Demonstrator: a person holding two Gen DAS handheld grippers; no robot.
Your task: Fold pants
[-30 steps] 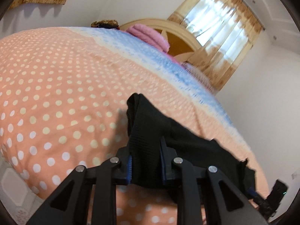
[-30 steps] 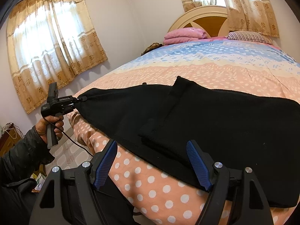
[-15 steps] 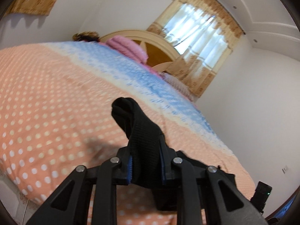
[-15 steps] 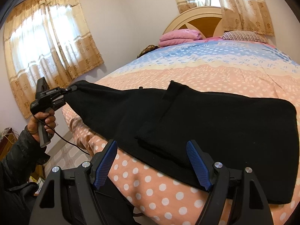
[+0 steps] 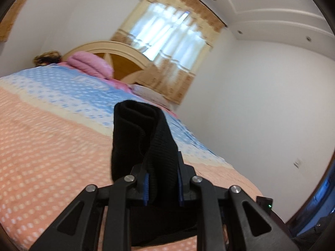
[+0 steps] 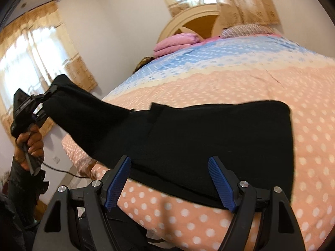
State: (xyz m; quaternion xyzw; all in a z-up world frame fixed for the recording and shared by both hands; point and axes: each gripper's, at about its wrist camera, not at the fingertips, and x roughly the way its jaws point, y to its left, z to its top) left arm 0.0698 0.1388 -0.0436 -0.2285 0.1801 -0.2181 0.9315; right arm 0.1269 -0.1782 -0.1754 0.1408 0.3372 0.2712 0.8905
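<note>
2 grippers: left gripper (image 5: 162, 185) fingers clamp ribbed black pants (image 6: 209, 142) cuff; right gripper (image 6: 170, 185) fingers spread wide, empty, over polka-dot bed (image 6: 293, 79).

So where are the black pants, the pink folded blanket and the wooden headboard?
black pants (image 6: 209, 138), right wrist view, flat middle of the cloth on the bed.
pink folded blanket (image 6: 175, 44), right wrist view, its top fold.
wooden headboard (image 5: 117, 47), left wrist view, its curved top rail.
</note>
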